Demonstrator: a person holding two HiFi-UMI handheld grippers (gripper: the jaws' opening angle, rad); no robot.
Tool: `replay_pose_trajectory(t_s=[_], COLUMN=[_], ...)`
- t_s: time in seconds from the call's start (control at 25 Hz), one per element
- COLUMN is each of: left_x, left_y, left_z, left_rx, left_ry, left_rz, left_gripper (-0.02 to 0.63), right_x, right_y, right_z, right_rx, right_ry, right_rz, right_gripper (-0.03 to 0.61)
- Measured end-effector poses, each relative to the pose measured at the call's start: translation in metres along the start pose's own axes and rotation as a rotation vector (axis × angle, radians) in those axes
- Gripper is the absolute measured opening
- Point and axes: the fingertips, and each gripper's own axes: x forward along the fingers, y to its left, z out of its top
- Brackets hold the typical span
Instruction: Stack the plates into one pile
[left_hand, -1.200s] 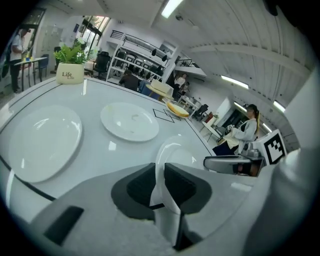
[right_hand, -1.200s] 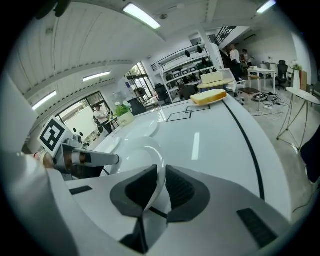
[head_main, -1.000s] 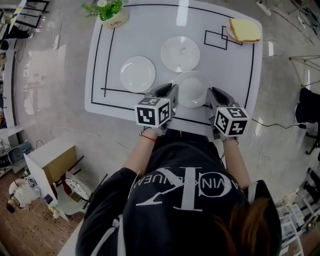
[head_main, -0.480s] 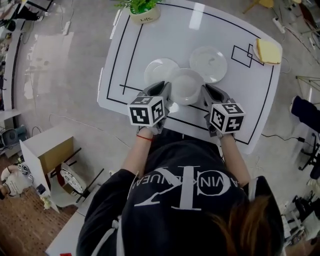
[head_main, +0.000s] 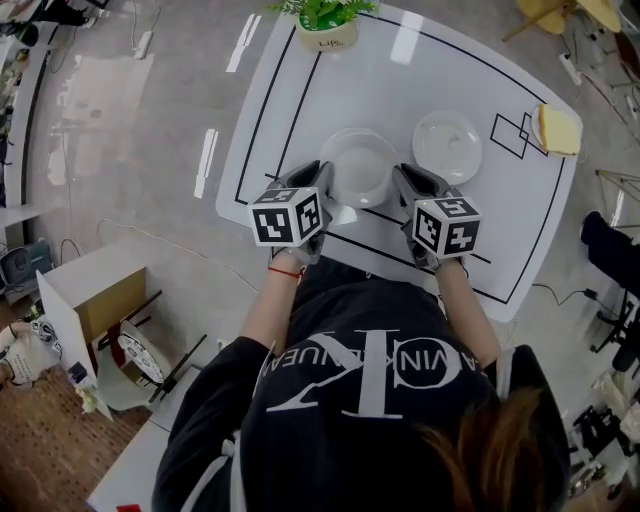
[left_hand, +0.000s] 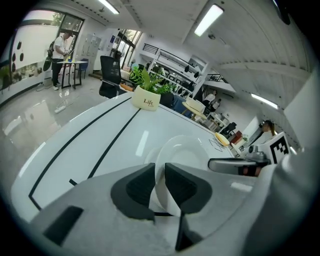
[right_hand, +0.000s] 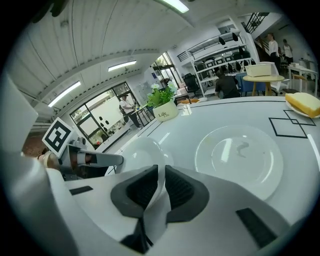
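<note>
- Gripping one white held plate (head_main: 357, 170) from both sides, above the white desk (head_main: 300, 100) on its near side, close to the person.
- Left tongs (head_main: 320, 176): nearly closed, pads pinched on the held plate's left rim; the left gripper view shows the rim running between the two dark pads (left_hand: 159, 176).
- Right tongs (head_main: 403, 180): also narrow, clamped on the opposite rim, with the white edge wedged between the pads in the right gripper view (right_hand: 160, 181).
- The held plate (left_hand: 184, 152) looks tilted in both gripper views, with its well facing up (right_hand: 139, 150).
- Lower plate (left_hand: 149, 156): only a sliver of white edge shows past the held plate's left side. It lies on the desk right under the held plate; can't tell whether the two touch.
- Third plate (head_main: 447, 147): flat on the desk just right of the held plate, apart from it and empty (right_hand: 240, 152).
- Yellow slab (head_main: 560, 128) at the far right desk edge, beside black square outlines, well apart from the plates (right_hand: 304, 103).
- Potted plant (head_main: 325, 28) at the far edge of the desk (left_hand: 146, 99).
</note>
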Motion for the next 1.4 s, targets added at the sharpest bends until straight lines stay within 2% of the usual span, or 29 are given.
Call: replay_pose_trajectory(t_s=[0.16, 0.52, 0.68, 0.92, 1.08, 1.24, 1.4], left_x=[0.004, 0.014, 0.019, 0.023, 0.024, 0.023, 0.031], left_y=[0.01, 0.014, 0.013, 0.012, 0.009, 0.003, -0.022], left_z=[0.003, 0.007, 0.004, -0.003, 0.0, 0.014, 0.022], left_rx=[0.017, 0.123, 0.173, 0.2, 0.229, 0.312, 0.361], left_ry=[0.018, 0.087, 0.127, 0.165, 0.164, 0.124, 0.11], left_rz=[-0.002, -0.007, -0.006, -0.011, -0.006, 0.022, -0.016], left_gripper=[0.098, 0.14, 0.153, 0.179, 0.202, 0.202, 0.199], right_x=[0.014, 0.024, 0.025, 0.026, 0.023, 0.014, 0.0], right_y=[0.005, 0.004, 0.002, -0.002, -0.005, -0.009, -0.023], right_z=[0.0, 0.003, 0.003, -0.001, 0.0, 0.005, 0.007], right_rx=[-0.007, -0.011, -0.045, -0.104, -0.133, -0.117, -0.092], right_ry=[0.019, 0.034, 0.048, 0.072, 0.066, 0.03, 0.002], right_rz=[-0.011, -0.056, -0.08, -0.117, -0.14, -0.146, -0.169], right_gripper=[0.049, 0.057, 0.058, 0.059, 0.06, 0.06, 0.06])
